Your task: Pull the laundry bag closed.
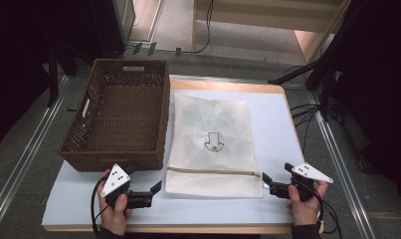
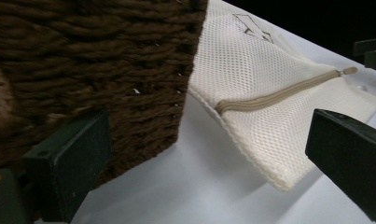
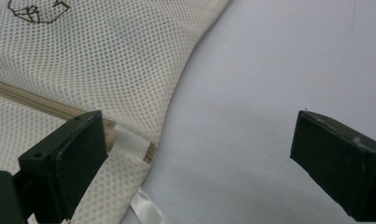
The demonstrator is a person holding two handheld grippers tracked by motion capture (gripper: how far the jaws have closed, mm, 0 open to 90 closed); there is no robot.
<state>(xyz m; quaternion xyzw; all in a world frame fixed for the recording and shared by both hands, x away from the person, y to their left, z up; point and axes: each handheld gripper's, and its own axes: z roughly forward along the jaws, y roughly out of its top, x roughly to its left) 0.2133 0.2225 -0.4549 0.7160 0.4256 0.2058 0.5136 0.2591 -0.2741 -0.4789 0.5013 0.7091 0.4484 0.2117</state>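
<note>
Mesh fabric marks the thing in hand: a white mesh bag (image 1: 213,144) lies flat on the pale table cover (image 1: 277,129) in the high view, its long side running away from the person, a dark arrow printed near its middle and a tan zipper (image 1: 213,172) running across its near end. Just left of it, touching or nearly touching its long edge, stands a brown woven basket (image 1: 119,114). The left gripper (image 1: 154,189) is held in the person's left hand (image 1: 116,209) near the bag's near left corner, its jaws spread with nothing between them. The right gripper (image 1: 265,179) is held in the right hand (image 1: 303,201) just beside the bag's near right corner, jaws likewise apart.

From the left gripper view, the two black jaws stand wide open over bare table cover. The basket's woven wall (image 2: 92,60) rises behind the left jaw, and the bag's near end (image 2: 274,116) with the zipper (image 2: 274,95) lies between and beyond them, untouched.

From the right gripper view, the jaws are wide apart. The left one sits over the bag's corner (image 3: 106,70) by the zipper end (image 3: 125,140); whether it touches the mesh I cannot tell. The other jaw hangs over bare cover (image 3: 269,70).
</note>
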